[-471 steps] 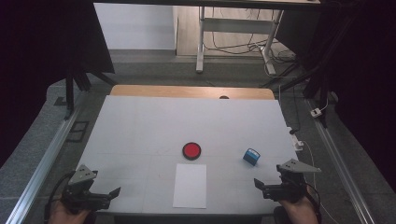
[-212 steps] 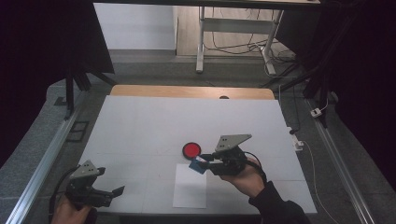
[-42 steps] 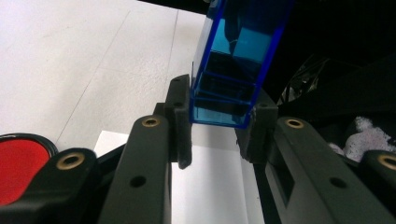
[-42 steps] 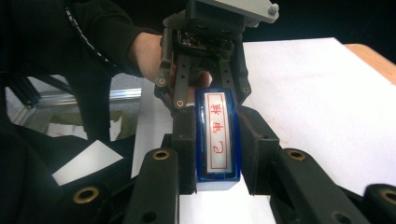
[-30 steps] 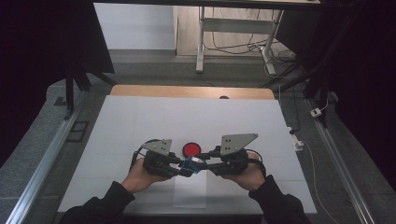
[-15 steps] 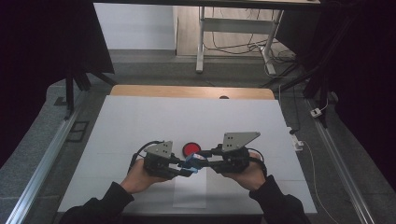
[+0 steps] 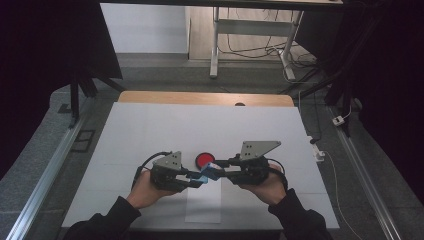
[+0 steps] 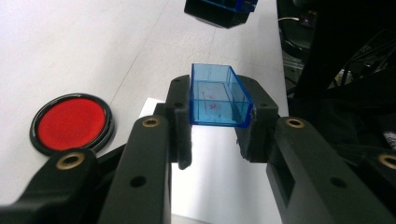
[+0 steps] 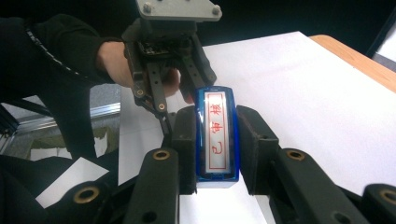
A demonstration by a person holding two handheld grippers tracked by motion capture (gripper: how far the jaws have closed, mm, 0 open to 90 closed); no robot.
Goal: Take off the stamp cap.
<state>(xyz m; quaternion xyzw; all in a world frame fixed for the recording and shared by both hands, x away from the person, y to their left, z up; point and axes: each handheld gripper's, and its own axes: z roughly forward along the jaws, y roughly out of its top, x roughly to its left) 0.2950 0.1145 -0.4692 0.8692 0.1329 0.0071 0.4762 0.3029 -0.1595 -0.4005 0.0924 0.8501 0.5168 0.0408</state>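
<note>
Over the white worktop (image 7: 150,130), near its front edge, the two grippers meet tip to tip above a sheet of paper (image 7: 203,206). The left gripper (image 8: 215,122) has its jaws closed on a clear blue cap (image 8: 217,95), an open-ended box with faint red marks inside, gripped by its two long sides. The right gripper (image 9: 216,140) has its jaws clamped on a stamp (image 9: 216,136), a blue body with a white face carrying red characters in a red frame. In the high view the cap (image 7: 198,180) and stamp (image 7: 211,171) lie close together between the two grippers, lifted off the worktop; whether they touch is hard to tell from there. In the left gripper view the dark blue end of the stamp (image 8: 220,8) sits apart from the cap. A red disc (image 7: 204,160) in a black rim rests on the worktop just behind the grippers, off the paper.
</note>
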